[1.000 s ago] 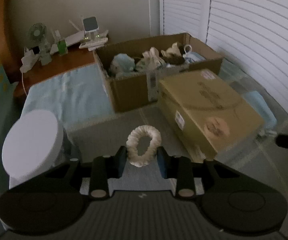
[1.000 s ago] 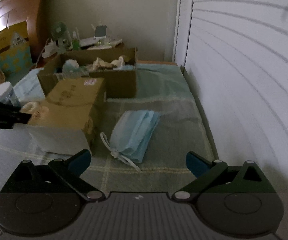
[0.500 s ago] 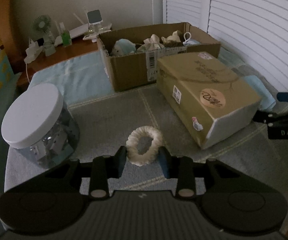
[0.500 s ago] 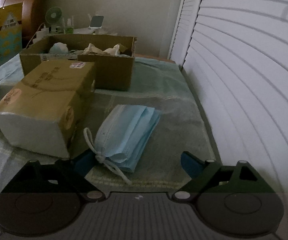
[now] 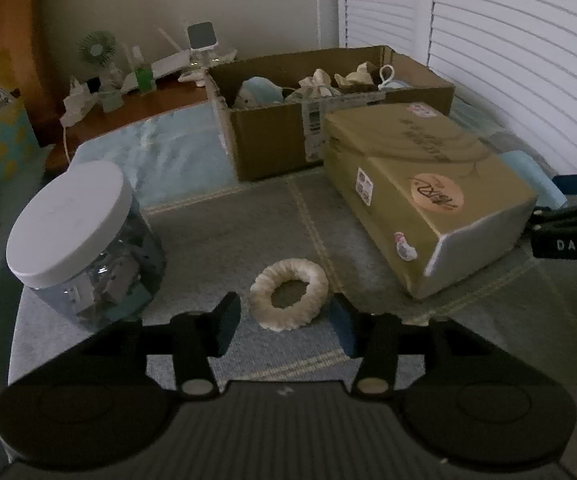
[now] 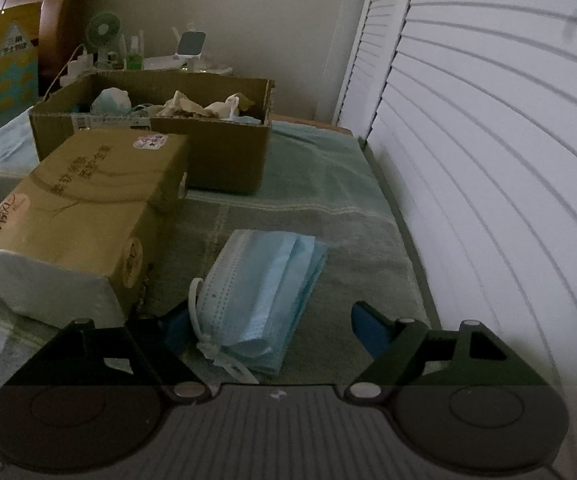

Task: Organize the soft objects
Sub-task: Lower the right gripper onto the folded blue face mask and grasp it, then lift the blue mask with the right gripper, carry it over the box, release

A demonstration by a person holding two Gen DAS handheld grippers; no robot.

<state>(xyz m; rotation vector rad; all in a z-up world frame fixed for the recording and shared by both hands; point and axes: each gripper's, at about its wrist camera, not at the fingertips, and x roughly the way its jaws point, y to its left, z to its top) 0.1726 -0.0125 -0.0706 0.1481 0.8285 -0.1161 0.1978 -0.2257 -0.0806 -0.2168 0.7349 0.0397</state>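
Note:
A cream scrunchie [image 5: 289, 294] lies flat on the grey-green mat. My left gripper [image 5: 284, 322] is open just in front of it, one finger at each side, not touching. A stack of light blue face masks [image 6: 262, 300] with white ear loops lies on the mat. My right gripper [image 6: 272, 330] is open low around the near end of the stack. The open cardboard box [image 5: 328, 120] at the back holds several soft items; it also shows in the right wrist view [image 6: 216, 148].
A closed tan tissue box [image 5: 424, 192] lies between scrunchie and masks, also in the right wrist view [image 6: 80, 208]. A clear jar with a white lid [image 5: 76, 240] stands left. White shutters [image 6: 488, 160] run along the right. A cluttered wooden shelf [image 5: 136, 88] is behind.
My left gripper has opened and let the scrunchie go; it now lies flat on the mat. My right gripper has dropped and moved forward around the mask stack.

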